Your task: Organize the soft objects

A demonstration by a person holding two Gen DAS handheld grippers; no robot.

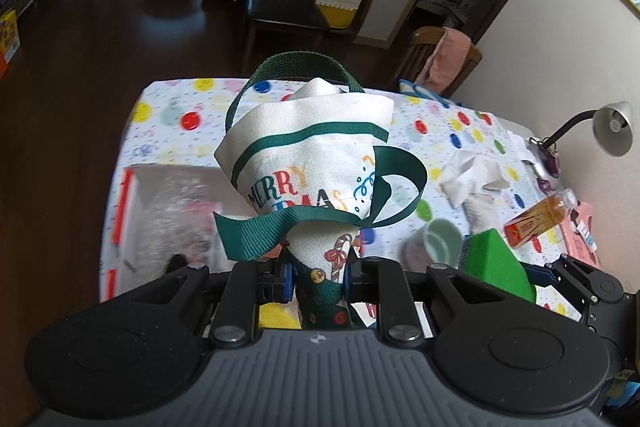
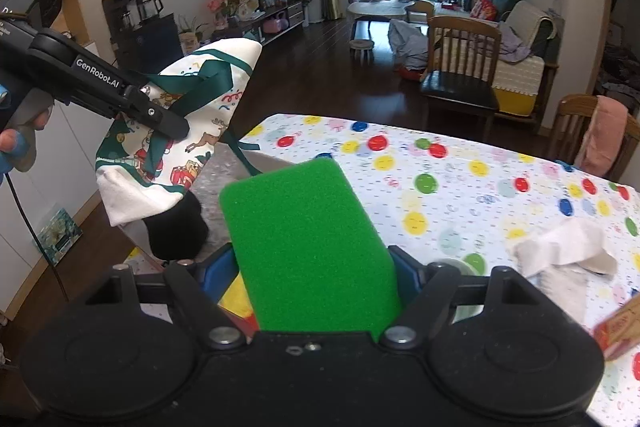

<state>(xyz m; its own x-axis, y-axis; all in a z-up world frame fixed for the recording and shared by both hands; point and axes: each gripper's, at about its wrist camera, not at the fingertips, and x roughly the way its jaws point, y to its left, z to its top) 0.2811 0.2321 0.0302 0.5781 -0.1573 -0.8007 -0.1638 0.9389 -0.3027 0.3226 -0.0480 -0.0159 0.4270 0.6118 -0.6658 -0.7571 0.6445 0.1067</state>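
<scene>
My left gripper (image 1: 319, 277) is shut on a white Christmas tote bag (image 1: 308, 163) with green straps, holding it bunched and upright above the table. From the right wrist view the same bag (image 2: 176, 131) hangs at the left, pinched by the left gripper (image 2: 176, 125), whose handle a hand holds. My right gripper (image 2: 316, 267) is shut on a green foam sponge (image 2: 308, 235), which fills the gap between the blue pads. That sponge (image 1: 496, 263) shows at the lower right of the left wrist view. Both are held over the table (image 2: 460, 195) with its dotted cloth.
An open white box (image 1: 168, 211) with clear wrap inside lies at the table's left. Crumpled white tissue (image 2: 560, 247), a pale green cup (image 1: 440, 239), a small amber bottle (image 1: 540, 215) and a desk lamp (image 1: 608, 127) sit to the right. Wooden chairs (image 2: 464, 67) stand beyond the table.
</scene>
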